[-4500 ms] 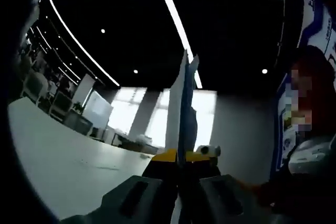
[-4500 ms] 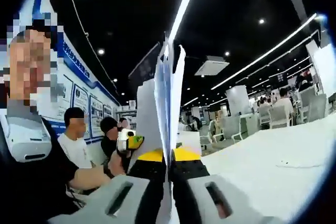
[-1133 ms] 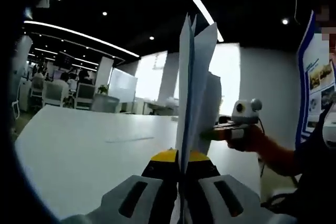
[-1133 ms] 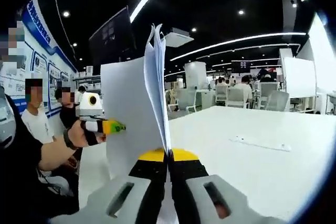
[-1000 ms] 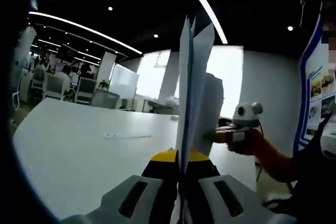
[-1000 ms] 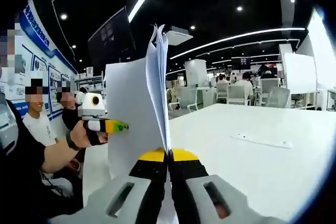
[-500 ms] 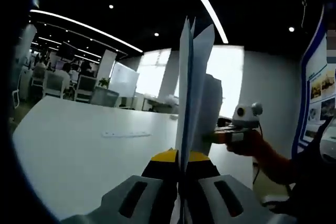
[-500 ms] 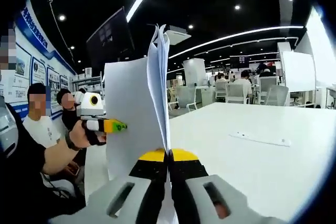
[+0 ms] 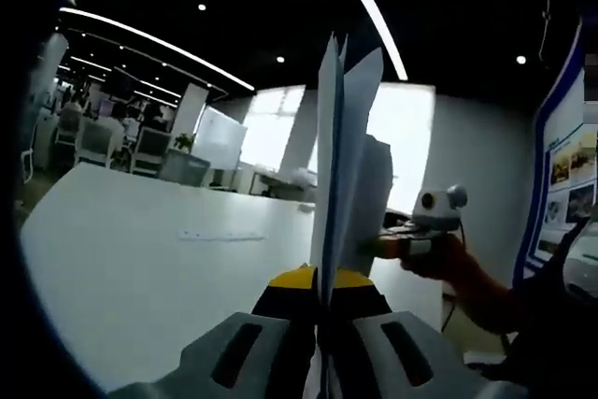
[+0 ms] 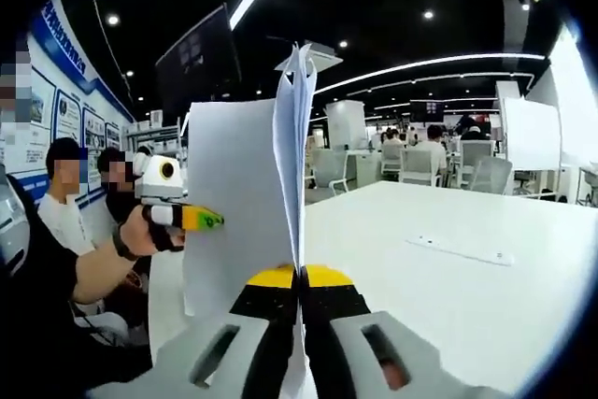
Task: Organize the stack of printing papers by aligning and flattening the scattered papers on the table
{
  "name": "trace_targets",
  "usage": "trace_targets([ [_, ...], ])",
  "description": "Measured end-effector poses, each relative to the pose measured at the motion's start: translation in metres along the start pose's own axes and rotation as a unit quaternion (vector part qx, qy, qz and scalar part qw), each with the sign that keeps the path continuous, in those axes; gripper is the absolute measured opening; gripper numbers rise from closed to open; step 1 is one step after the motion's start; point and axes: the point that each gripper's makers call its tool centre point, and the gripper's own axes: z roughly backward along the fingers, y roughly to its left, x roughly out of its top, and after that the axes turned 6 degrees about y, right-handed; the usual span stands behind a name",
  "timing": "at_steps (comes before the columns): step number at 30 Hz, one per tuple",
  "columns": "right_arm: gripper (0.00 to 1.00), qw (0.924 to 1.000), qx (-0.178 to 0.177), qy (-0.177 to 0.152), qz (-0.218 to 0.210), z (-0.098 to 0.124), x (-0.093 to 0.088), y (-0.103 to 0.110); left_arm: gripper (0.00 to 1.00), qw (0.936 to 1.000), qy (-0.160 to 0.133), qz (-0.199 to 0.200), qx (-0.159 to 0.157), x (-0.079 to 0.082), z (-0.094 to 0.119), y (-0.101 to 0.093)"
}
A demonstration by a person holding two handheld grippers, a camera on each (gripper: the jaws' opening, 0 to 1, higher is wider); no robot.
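Clearly, in the left gripper view, the left gripper had its jaws closed tight on one side edge of the stack of papers, which stood on edge above the table, the sheets fanning apart a little toward their top; the right gripper reached in from the right and met the far side of the same stack, a hand wrapped round its handle; a thin pale strip lay flat well out on the table, toward the far edge; in the right gripper view, the right gripper was likewise clamped on the stack of papers, the broad face of a sheet turned to the left and several edges splayed at the top; the left gripper pinched the opposite side, held by a hand; the strip lay on the table to the right; the step in hand looked to be the squaring one, with the stack lifted clear between both grippers; the next move would likely call for tapping its lower edge down on the table so the sheets settle level, then laying it flat.
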Motion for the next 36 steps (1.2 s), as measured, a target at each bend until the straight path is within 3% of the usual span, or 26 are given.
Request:
trace_targets([
  [7, 0.0, 0.9999, -0.001, 0.006, -0.01, 0.002, 0.003, -0.003, 0.06, 1.0, 0.003, 0.004, 0.0, 0.0, 0.0, -0.002],
  [15, 0.0, 0.9995, 0.0, 0.01, -0.03, 0.012, 0.009, -0.004, 0.06, 0.9992, 0.014, 0.038, 0.003, 0.002, -0.001, -0.004],
  [23, 0.0, 0.9979, 0.003, 0.019, -0.061, 0.01, 0.0, -0.004, 0.06, 0.9979, 0.029, 0.058, -0.005, 0.0, -0.008, -0.01],
  [29, 0.0, 0.9956, 0.018, 0.026, -0.088, 0.014, -0.005, 0.002, 0.06, 0.9936, 0.051, 0.096, -0.031, -0.007, -0.012, -0.019],
  [36, 0.0, 0.9911, 0.029, 0.041, -0.123, 0.012, -0.021, -0.005, 0.06, 0.99, 0.076, 0.114, -0.033, -0.023, -0.027, -0.015],
])
